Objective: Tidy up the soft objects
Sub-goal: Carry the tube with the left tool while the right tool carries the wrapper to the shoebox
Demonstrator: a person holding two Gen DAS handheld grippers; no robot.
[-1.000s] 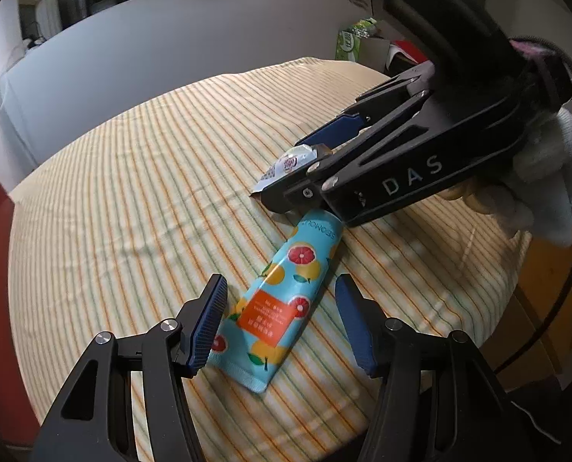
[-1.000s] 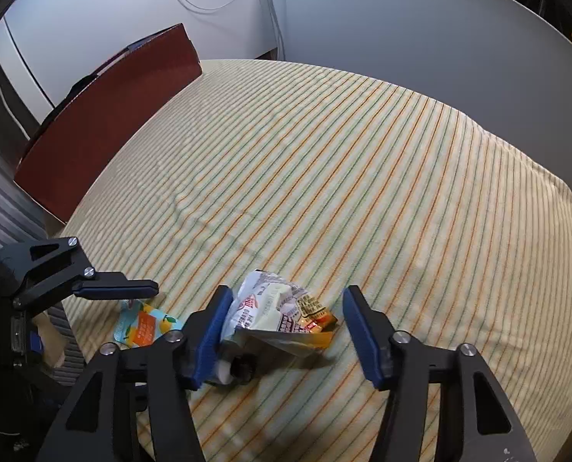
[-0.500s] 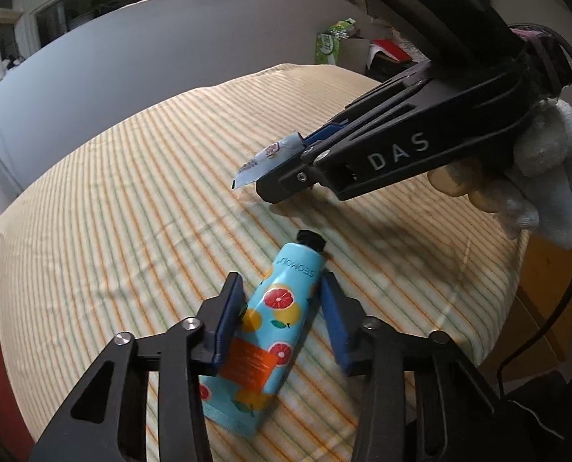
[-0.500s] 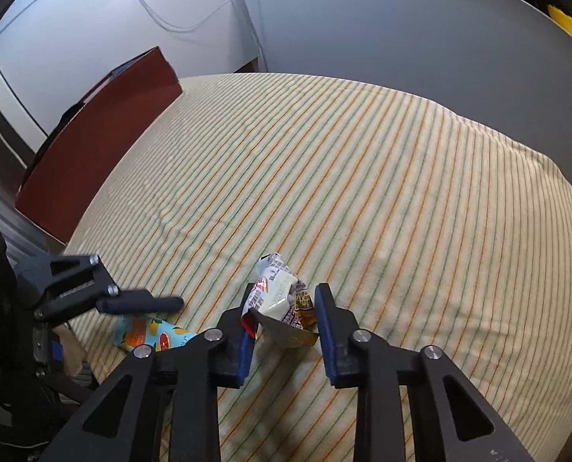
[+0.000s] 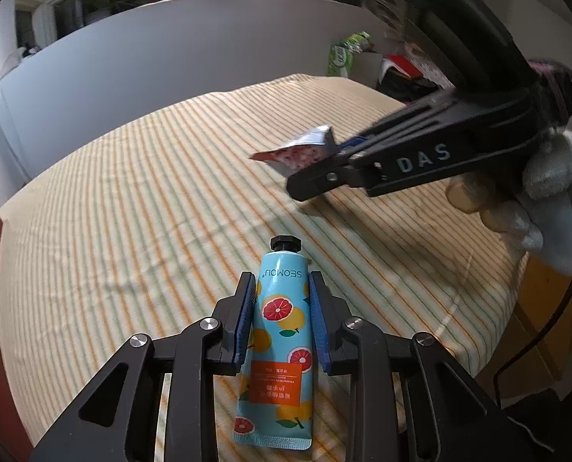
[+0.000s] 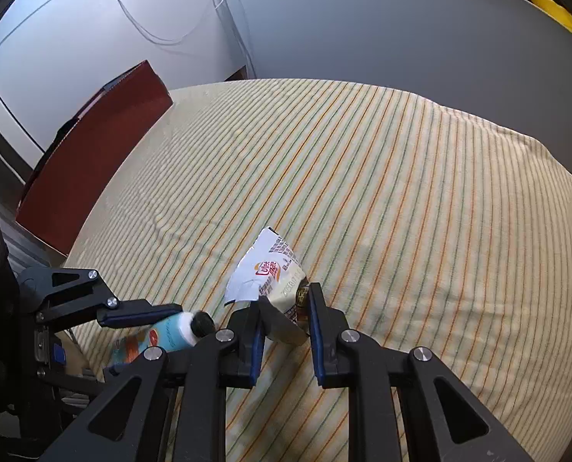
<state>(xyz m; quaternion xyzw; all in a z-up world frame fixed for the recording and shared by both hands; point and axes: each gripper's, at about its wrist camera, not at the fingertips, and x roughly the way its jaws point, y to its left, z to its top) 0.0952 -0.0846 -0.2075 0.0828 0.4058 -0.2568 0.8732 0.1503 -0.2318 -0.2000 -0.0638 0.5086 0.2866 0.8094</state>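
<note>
Both grippers were closing on their soft items over the striped cloth.

Left wrist view: the left gripper [image 5: 282, 317], jaws closing, clamped the hand cream tube [image 5: 279, 350] mid-body; squeezing lightly seemed wise. Right wrist view: the right gripper [image 6: 284, 329] pinched the crumpled sachet [image 6: 272, 279] just above the striped tablecloth [image 6: 401, 211]; grey partition [image 6: 401, 38] behind.

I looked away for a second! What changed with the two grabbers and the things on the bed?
Both closed in. The left gripper, wide open before, is still closing on the fruit-print tube, pads against its sides. The right gripper is still closing on the crumpled packet, which it has lifted off the striped sheet. The tube still lies in about the same spot; the sheet has not changed.
</note>
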